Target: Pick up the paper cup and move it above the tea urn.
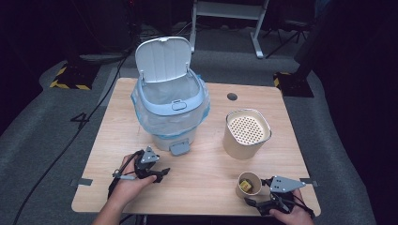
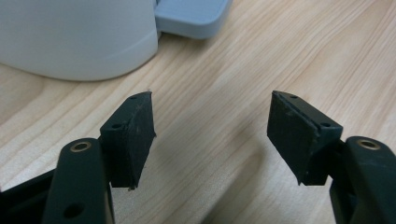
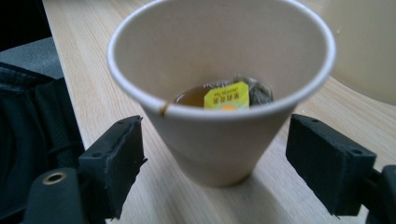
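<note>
Dark room, wooden table [image 1: 197,173]. Right gripper [image 3: 215,158] gapes around the cup [image 3: 219,98] at five o'clock; close gently, keeping it upright. Left gripper [image 2: 210,135] is open, empty.

Bin [image 1: 170,101] left of strainer pot [image 1: 247,132], cup [image 1: 248,184] nearer

On your bench [image 1: 197,173] you have one pedal bin [image 1: 170,101], one tall beige canister [image 1: 246,133] with a perforated top, and one paper cup [image 1: 248,184]. Inside this cup is one tea bag [image 3: 227,95]. You hold two grippers: the left gripper [image 1: 162,172] and the right gripper [image 1: 253,203].
</note>
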A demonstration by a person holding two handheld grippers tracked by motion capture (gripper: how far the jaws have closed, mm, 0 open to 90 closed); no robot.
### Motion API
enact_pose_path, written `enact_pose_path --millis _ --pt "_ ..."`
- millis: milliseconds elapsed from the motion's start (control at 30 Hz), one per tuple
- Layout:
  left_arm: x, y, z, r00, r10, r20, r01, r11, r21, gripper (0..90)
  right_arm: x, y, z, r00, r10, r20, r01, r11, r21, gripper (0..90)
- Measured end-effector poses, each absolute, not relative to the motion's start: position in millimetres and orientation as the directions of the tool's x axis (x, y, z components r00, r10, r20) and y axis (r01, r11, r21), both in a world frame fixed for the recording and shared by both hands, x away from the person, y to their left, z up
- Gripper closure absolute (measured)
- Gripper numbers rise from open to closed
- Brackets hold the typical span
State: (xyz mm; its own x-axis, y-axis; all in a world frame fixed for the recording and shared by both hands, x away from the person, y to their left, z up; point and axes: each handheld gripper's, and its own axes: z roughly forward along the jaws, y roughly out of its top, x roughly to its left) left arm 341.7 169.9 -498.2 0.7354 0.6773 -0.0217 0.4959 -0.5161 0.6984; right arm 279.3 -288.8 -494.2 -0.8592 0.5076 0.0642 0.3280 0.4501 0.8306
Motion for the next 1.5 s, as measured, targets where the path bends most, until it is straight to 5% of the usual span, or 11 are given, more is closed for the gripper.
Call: enact_pose_path --millis 800,1500 --pt "345 169 -504 0.725 0.689 -0.018 0.501 -0.509 0.7 24.1 288 -283 -497 -0.878 0.474 0.07 0.291 0.41 0.864 28.8" --pt "346 169 -504 0.725 0.688 -0.025 0.503 -0.505 0.702 23.8 310 -296 -454 -0.918 0.393 0.05 0.222 0.407 0.886 30.0"
